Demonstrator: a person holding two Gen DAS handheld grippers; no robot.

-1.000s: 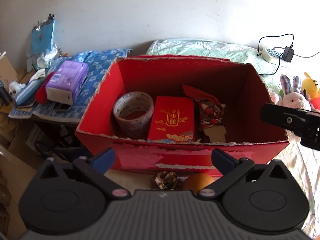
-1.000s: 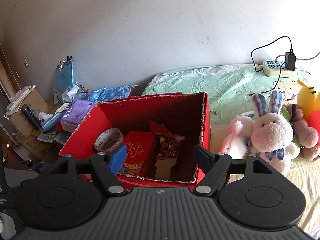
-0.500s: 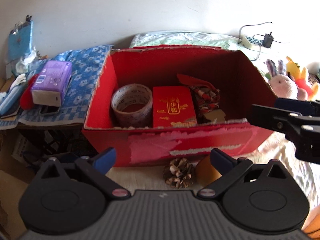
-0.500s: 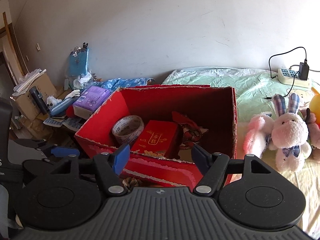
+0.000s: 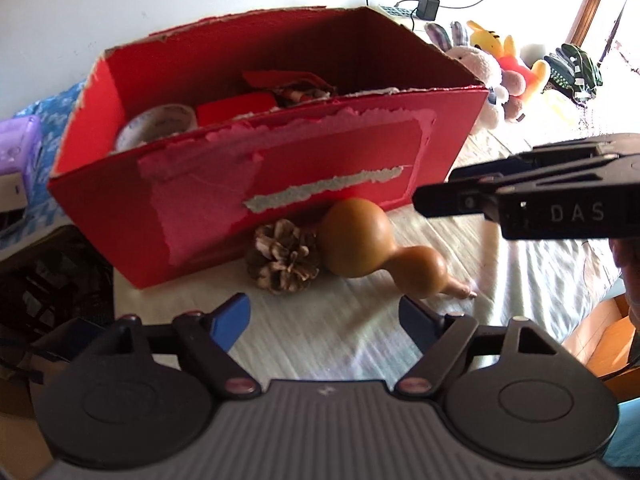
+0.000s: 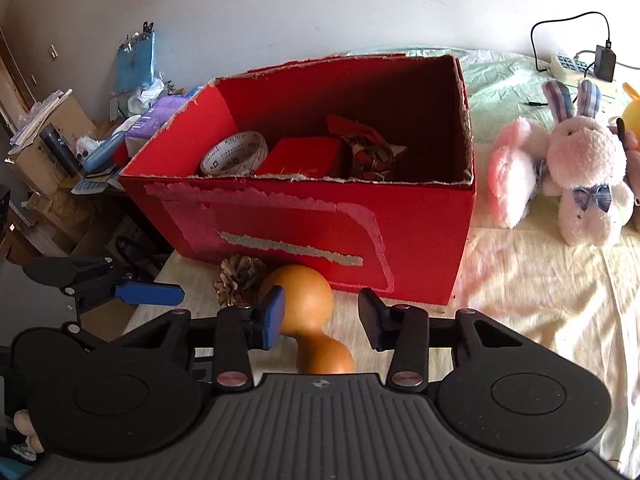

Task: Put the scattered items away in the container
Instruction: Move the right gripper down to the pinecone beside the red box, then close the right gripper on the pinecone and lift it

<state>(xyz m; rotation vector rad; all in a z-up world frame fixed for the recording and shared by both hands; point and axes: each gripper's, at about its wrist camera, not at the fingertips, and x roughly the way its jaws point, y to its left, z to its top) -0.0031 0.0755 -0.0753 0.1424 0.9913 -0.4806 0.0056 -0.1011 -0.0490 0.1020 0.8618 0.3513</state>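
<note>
Gourd [image 6: 306, 304] and pine cone [image 5: 283, 257] lie touching on the bedsheet just before the red box [image 6: 304, 216], outside it. My right tongs [image 6: 320, 320] straddle the gourd spread wide; my left tongs [image 5: 324, 322] gape empty. Dried gourd looks light, hard, slick: I judge the waist grips best. Cone seems brittle.

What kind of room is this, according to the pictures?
Most likely a bedroom at home: a bed sheet carries plush toys, a power strip lies near the wall, and cluttered cardboard boxes stand beside it.
</note>
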